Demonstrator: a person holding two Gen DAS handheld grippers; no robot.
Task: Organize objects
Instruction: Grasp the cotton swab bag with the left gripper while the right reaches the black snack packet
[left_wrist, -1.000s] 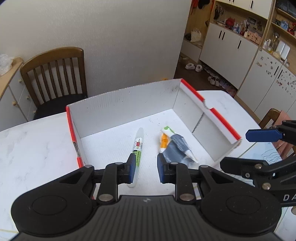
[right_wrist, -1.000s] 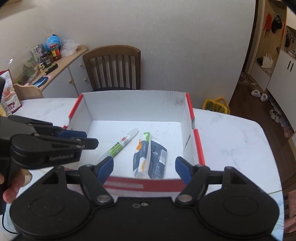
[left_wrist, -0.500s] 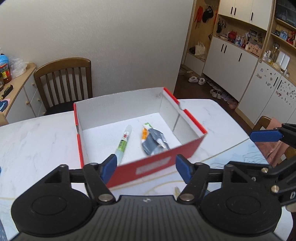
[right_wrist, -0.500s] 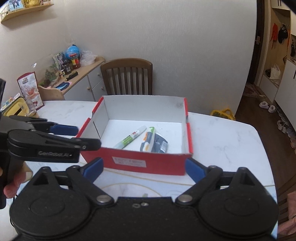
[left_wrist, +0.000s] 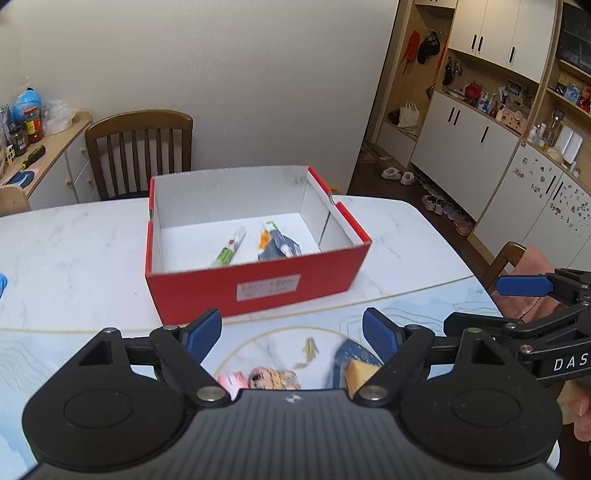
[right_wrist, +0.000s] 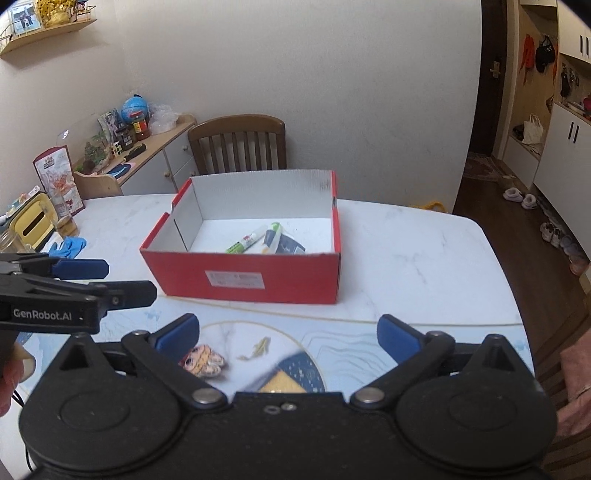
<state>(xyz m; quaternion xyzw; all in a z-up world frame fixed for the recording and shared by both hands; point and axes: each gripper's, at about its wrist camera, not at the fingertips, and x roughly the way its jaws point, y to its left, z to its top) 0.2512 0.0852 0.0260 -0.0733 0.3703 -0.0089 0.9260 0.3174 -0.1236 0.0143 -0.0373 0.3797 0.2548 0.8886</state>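
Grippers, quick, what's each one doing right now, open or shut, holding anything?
Left gripper: open, jaws just been opening, nothing between them.
Right gripper: open wide, jaws just been opening, holding nothing.

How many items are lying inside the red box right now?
2 visible. A green-and-white marker lies left of centre on the floor of the red box, and a crumpled toothpaste tube lies just right of it. The near wall may hide more.
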